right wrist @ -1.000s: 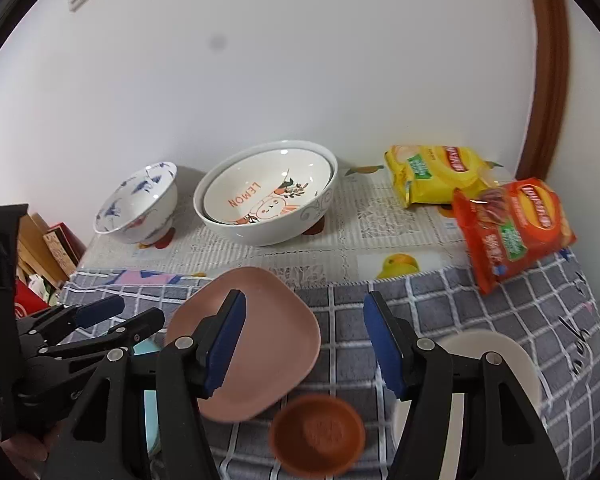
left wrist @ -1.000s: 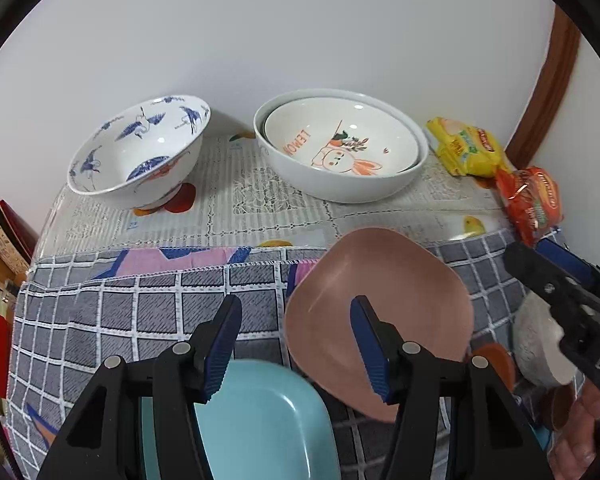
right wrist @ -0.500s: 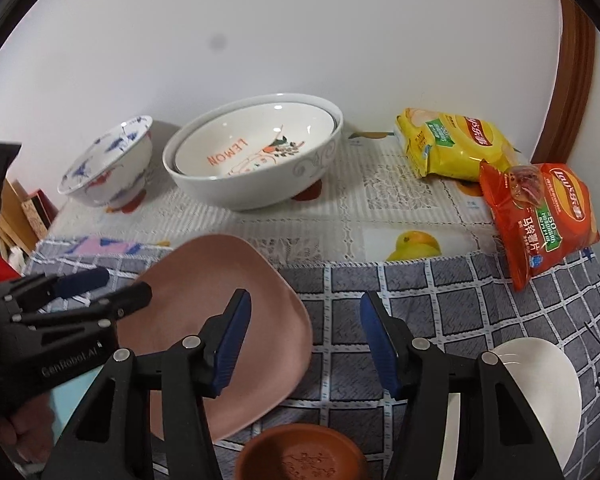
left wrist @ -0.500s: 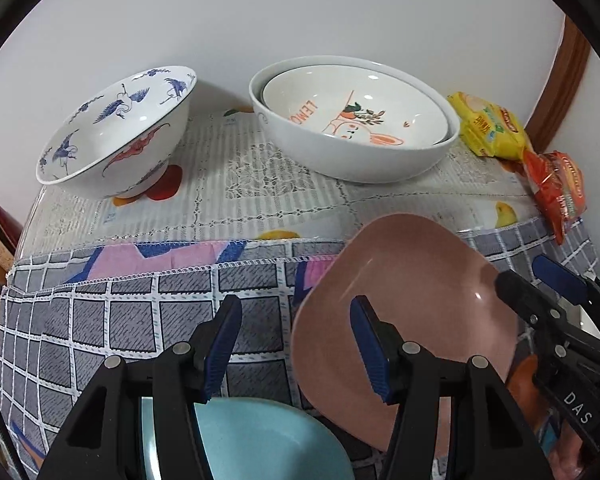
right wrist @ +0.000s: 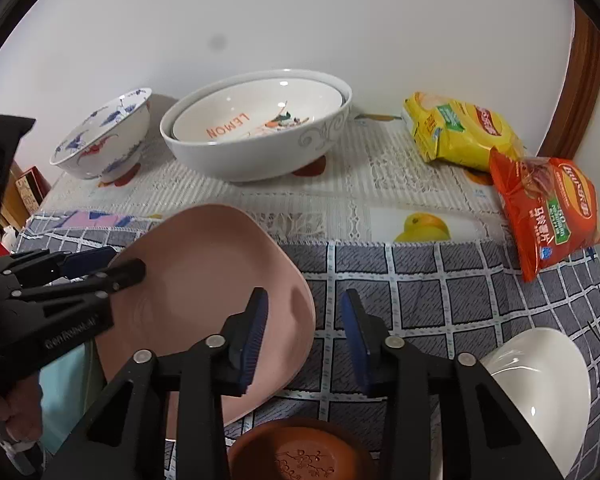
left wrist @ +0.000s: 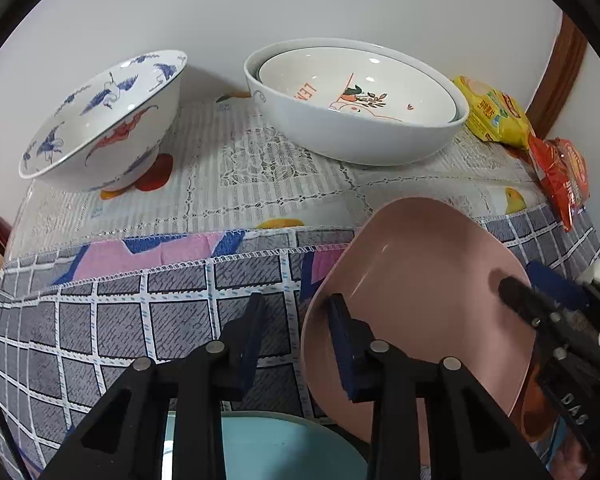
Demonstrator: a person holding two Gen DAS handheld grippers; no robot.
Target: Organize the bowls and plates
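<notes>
Both grippers closing at the pink plate's rims

Left wrist view: the left gripper (left wrist: 296,340) is closing astride the pink plate (left wrist: 416,300) left rim, pads not yet pressing. Right wrist view: the right gripper (right wrist: 304,340) is closing astride its right rim, plate lying on the checked tabletop (right wrist: 440,280).

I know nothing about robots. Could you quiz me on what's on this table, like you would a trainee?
1. True or false: the lemon bowl sits nested inside a bigger white bowl.
2. Which dish's rim do the left gripper and right gripper both straddle? A pink plate, B crane bowl, C brown saucer.
3. How many snack bags are in view?
Key: 1 true; 2 A; 3 two.
</notes>
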